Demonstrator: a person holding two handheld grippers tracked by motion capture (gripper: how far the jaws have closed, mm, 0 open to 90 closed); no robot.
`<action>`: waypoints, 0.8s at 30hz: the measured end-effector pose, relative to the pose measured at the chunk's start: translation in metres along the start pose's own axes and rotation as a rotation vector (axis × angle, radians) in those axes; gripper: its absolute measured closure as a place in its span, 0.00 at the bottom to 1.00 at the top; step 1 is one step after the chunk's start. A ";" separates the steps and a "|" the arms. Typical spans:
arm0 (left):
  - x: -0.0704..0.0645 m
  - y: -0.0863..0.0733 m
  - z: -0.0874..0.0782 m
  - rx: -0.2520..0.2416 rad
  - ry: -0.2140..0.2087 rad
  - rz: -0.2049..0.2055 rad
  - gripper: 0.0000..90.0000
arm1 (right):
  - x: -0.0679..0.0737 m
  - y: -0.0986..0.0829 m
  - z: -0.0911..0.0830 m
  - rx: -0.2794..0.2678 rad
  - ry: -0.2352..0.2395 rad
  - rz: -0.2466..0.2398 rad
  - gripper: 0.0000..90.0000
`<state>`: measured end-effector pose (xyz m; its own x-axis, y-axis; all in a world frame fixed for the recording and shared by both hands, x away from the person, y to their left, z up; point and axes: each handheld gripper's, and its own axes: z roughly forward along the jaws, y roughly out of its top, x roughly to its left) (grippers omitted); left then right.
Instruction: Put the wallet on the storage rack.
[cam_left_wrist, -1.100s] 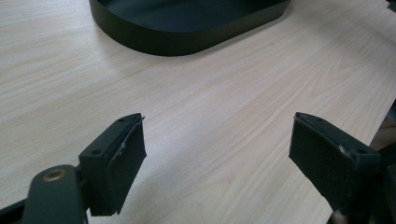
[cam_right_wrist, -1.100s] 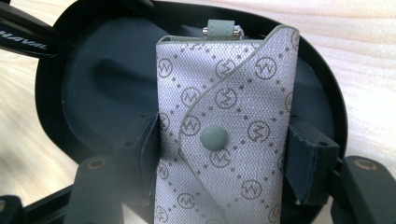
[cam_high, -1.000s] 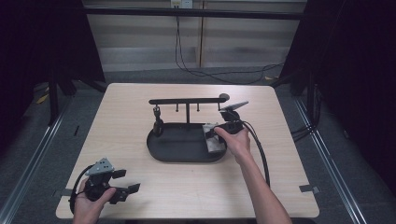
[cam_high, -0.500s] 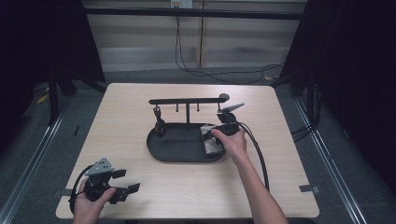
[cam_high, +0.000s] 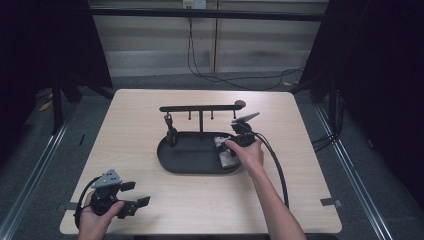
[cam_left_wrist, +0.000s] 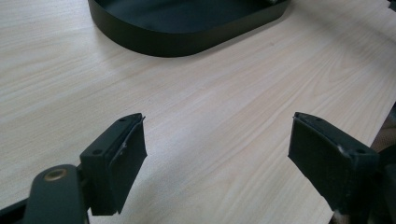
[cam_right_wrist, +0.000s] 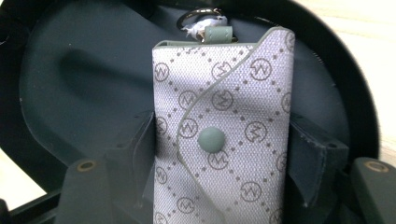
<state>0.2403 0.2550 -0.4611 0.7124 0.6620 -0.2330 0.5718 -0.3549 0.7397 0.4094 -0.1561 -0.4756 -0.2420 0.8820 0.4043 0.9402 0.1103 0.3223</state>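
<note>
One small pouch (cam_right_wrist: 223, 140), pale grey fabric printed with circled monograms and dots, lay in the black oval tray (cam_right_wrist: 70, 88). Its lower end was cut off by the bottom edge of the right gripper view, and in the high view most of the pouch (cam_high: 222, 151) was covered by the person's right hand (cam_high: 248, 154), so only a pale patch showed there. A green snap button (cam_right_wrist: 211, 140) sat at the middle of its flap, and a green tab with a metal ring (cam_right_wrist: 196, 18) stuck out of the far end, the ring partly hidden behind a scrap of white.

The right gripper (cam_right_wrist: 223, 156) had its two black jaws pressed against the pouch's long sides, one on each, clamped on it. The pouch's long axis ran straight away from that gripper, ring end pointing outward toward the tray's far wall.

Behind the tray in the high view stood a black rack (cam_high: 201, 108) with a crossbar and small hooks; what hung from them was too small to make out.

Near the table's (cam_high: 150, 120) front left corner, the left gripper (cam_left_wrist: 215, 156) was held in the left hand (cam_high: 95, 220), jaws spread wide and gripping nothing, bare wood between them and the tray's rim (cam_left_wrist: 187, 44) farther off.
</note>
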 end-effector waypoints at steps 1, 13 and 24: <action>0.000 0.000 0.000 0.000 0.001 0.001 0.21 | 0.000 0.000 0.000 -0.002 0.003 -0.001 0.33; 0.001 0.000 0.000 -0.002 0.002 -0.002 0.21 | 0.000 -0.002 -0.011 -0.053 0.005 -0.008 0.30; 0.003 0.000 -0.001 -0.009 0.008 -0.013 0.21 | -0.005 -0.010 -0.041 -0.136 0.017 -0.085 0.24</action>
<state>0.2420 0.2576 -0.4610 0.7016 0.6717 -0.2380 0.5775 -0.3403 0.7421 0.3911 -0.1805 -0.4458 -0.3242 0.8643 0.3845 0.8753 0.1200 0.4684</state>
